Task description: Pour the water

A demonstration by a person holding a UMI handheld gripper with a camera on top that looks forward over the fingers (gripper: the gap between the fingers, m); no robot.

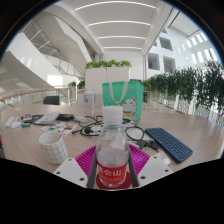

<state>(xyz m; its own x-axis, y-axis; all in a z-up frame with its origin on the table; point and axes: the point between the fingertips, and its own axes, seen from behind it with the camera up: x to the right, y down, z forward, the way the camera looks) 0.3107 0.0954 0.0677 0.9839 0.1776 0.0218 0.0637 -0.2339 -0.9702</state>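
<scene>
A clear plastic water bottle [112, 155] with a white cap and a red label stands upright between my two fingers, and both magenta pads [85, 161] press against its sides. My gripper [112, 172] is shut on the bottle's lower body. To the left of the bottle, on the wooden table [185, 128], stands a white paper cup [53, 146] with a dark pattern, apart from the bottle and the fingers.
A dark keyboard [168, 142] lies to the right of the bottle. Behind it are a teal bag [124, 97], tangled black cables [88, 127], a white planter box with greenery [107, 75] and scattered items at the left of the table.
</scene>
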